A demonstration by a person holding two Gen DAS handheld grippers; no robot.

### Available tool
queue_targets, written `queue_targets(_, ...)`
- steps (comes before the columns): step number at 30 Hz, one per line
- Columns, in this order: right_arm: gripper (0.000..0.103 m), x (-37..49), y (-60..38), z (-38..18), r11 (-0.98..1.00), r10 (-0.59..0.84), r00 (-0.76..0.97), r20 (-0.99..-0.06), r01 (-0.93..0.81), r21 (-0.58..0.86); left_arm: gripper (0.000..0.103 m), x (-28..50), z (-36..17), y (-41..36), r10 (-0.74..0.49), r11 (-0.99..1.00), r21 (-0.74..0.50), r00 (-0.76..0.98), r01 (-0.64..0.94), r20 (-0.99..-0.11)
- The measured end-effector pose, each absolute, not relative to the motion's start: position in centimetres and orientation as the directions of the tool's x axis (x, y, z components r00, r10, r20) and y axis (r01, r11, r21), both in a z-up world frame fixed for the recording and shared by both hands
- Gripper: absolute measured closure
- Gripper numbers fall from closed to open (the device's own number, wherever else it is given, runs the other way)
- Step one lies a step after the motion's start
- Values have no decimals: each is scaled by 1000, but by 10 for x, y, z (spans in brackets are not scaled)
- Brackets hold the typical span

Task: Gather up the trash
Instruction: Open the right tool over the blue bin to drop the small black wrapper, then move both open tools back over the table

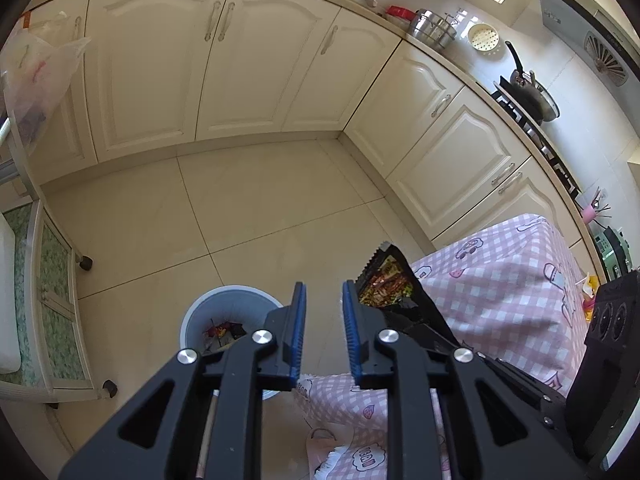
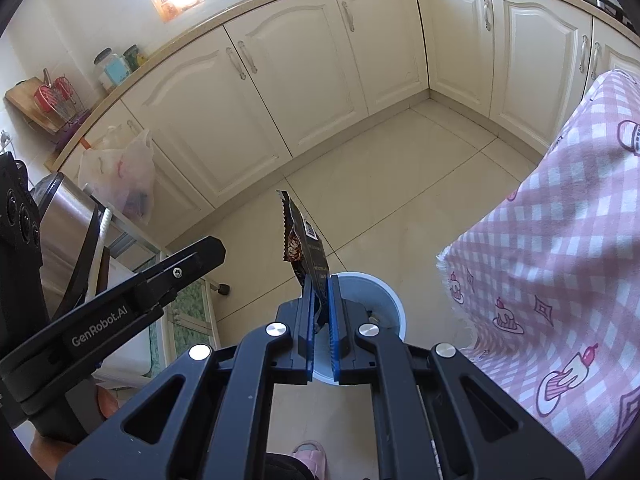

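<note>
**Snack wrapper held over the bin, one gripper empty**

The dark, crinkled foil snack wrapper (image 2: 302,240) with a saw-tooth edge stands up from between the blue pads of the right gripper (image 2: 319,280), which is clamped on its lower end; the wrapper's top leans away over the floor. It looks feather-light and floppy, a slick printed film that bends under its own weight, so a pinch across a flattened end, as here, seems the surest hold; a grip on the loose middle would likely just crumple or slide. Seen from the left wrist, the same wrapper (image 1: 386,280) shows its colourful printed face just right of the left gripper (image 1: 324,286), whose jaws stand a little apart with nothing between them.

Directly below and just past the right gripper sits the round pale-blue plastic bin (image 2: 386,294); from the left wrist its mouth (image 1: 200,304) is open and some red and dark scraps already lie inside. Judging by this, the wrapper is about ready to drop, and being so light it may flutter aside unless let go low over the opening.

A pink-and-white checked tablecloth (image 2: 560,240) with cartoon prints hangs just beside the bin. The floor (image 1: 260,208) is glossy cream tile, edged by cream panelled cabinets (image 1: 160,60); a thin plastic bag (image 2: 124,176) hangs from a cabinet handle at left.
</note>
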State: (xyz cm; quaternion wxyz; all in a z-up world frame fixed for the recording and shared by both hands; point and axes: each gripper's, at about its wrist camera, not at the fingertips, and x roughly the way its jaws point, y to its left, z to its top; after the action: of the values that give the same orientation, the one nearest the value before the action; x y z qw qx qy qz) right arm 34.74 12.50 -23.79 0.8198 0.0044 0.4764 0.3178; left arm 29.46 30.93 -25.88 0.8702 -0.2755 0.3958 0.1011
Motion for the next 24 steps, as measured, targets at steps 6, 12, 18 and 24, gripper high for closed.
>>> queue_targets(6,98,349,129,-236,794,534,348,-770,-521,315,74,289,-256,317,-26,818,-400,668,-414,-744)
queue_targets(12,91,354,137,-231,779,576,371,-729,-521,351,68,283,-249,326,-5,804,-407,680,-434,-733)
queue_targets(18,87,354,135,-217,781,577,407,-708,-528,333,65,280,-233,324,10,809,-403,695,-428,-719)
queue_targets(24,84,347,102,-196,804,559,463,-688,-505,313,65,283,-214,295,-13,832,-401,710,-383,-704)
